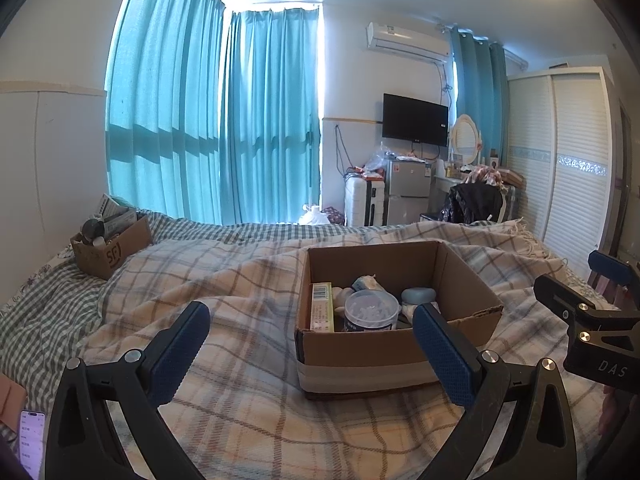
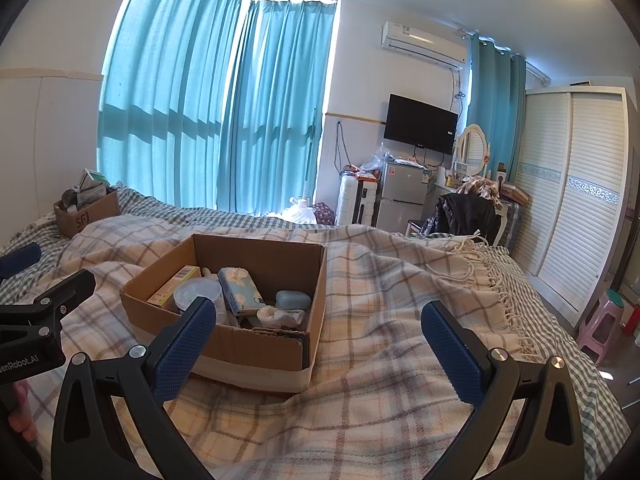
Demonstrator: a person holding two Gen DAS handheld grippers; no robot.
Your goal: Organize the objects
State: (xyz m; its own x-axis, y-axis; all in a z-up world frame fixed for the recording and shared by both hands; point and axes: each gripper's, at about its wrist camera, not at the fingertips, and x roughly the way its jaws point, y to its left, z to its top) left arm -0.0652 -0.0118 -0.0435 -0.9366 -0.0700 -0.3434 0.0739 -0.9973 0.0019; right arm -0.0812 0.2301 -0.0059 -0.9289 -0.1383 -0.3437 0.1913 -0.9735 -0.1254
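An open cardboard box sits on the plaid blanket on the bed. It holds a yellow carton, a round clear-lidded tub, a blue floral tissue pack, a blue soap case and white crumpled items. My left gripper is open and empty, just in front of the box. My right gripper is open and empty, to the box's right front. Each gripper shows at the edge of the other's view.
A second, fuller cardboard box stands at the bed's far left by the wall. A phone lies at the near left. Teal curtains, a fridge, a chair and a wardrobe stand beyond the bed.
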